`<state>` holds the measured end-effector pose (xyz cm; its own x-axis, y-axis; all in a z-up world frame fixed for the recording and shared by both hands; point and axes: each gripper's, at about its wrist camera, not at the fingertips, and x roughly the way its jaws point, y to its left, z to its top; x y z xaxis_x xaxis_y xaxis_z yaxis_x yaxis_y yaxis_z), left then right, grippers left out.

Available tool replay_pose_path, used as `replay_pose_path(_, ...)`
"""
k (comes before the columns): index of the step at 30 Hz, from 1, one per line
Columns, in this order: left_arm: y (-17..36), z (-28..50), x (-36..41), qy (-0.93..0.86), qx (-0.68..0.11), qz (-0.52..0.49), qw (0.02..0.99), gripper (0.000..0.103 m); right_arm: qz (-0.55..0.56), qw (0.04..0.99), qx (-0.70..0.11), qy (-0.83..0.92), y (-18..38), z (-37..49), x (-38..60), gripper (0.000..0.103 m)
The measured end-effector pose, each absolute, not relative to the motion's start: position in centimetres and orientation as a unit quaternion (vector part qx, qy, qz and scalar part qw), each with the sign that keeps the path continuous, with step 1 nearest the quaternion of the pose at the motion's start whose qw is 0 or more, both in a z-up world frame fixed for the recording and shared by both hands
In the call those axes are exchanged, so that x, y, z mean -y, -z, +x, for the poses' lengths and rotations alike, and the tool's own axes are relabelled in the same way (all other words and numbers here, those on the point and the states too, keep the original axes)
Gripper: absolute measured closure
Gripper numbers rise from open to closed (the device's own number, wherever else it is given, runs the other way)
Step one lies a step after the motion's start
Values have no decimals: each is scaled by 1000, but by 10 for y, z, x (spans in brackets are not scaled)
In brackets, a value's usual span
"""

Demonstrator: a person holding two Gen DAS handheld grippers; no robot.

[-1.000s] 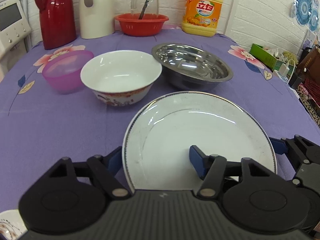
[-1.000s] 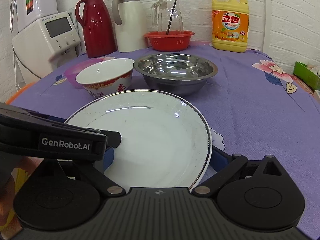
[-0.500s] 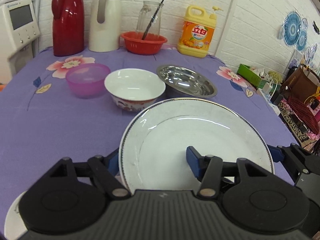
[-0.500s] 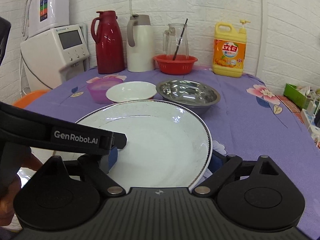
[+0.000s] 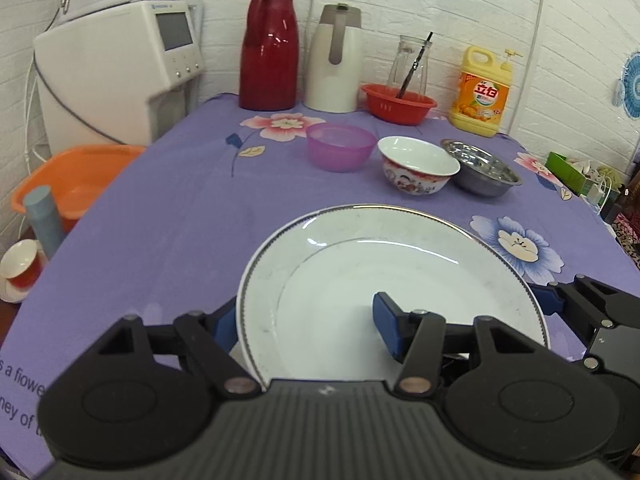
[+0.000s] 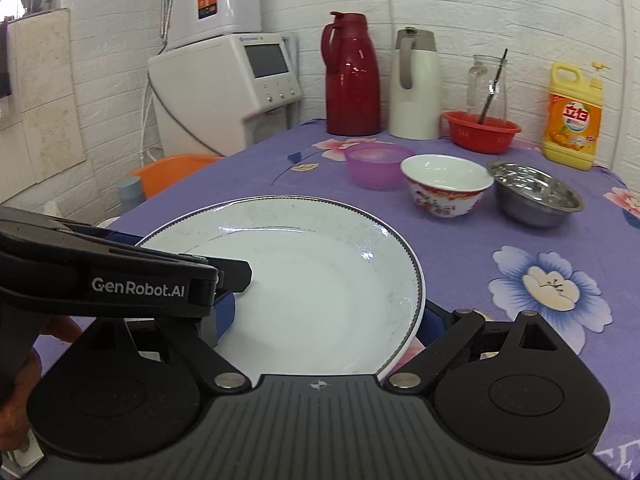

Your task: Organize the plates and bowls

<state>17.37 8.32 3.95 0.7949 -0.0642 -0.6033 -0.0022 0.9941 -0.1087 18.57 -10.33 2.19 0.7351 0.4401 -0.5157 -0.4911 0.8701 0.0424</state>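
A large white plate [image 5: 400,264] with a dark patterned rim hangs above the purple flowered tablecloth [image 5: 168,216], held from both sides. My left gripper [image 5: 304,326] is shut on its left rim, one blue pad under the edge and one on the plate's inner face. My right gripper [image 6: 328,320] is shut on the right rim of the plate [image 6: 304,248] in the same way. Farther back stand a purple bowl [image 5: 340,146], a white bowl with a red pattern [image 5: 418,164] and a steel bowl [image 5: 482,168] in a row.
Along the wall stand a red flask [image 5: 270,48], a white flask [image 5: 336,60], a red basket [image 5: 398,102] and a yellow detergent bottle [image 5: 482,92]. A water dispenser [image 5: 116,68] and an orange basin [image 5: 72,176] lie beyond the table's left edge.
Both grippers have carried the plate back and to the left, away from the bowls. The three bowls now look smaller and sit further right; the dispenser and basin have come into view.
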Motion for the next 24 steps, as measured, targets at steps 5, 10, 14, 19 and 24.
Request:
replay_pose_path(5,-28,161,-96,18,-318,-61,946,47,-66,926,-270,-254,-14,178,89,0)
replay_pose_path(10,-22,158,-91,16,-303,-33,952,39,-81,929,-261,-249,-10,172,85,0)
replay_pose_path(14,-18,155,-87,26,-285,-14,958,38,-114,932,-248,-237,-5,166,81,0)
replay_pose_path(19,-21,153,-80,43,-276,-5,960,36,-106,931,-250,-243,-4,168,86,0)
replay_pose_path(24,-28,152,-82,42,-270,-28,962,34,-102,930,-252,-248,-3,167,90,0)
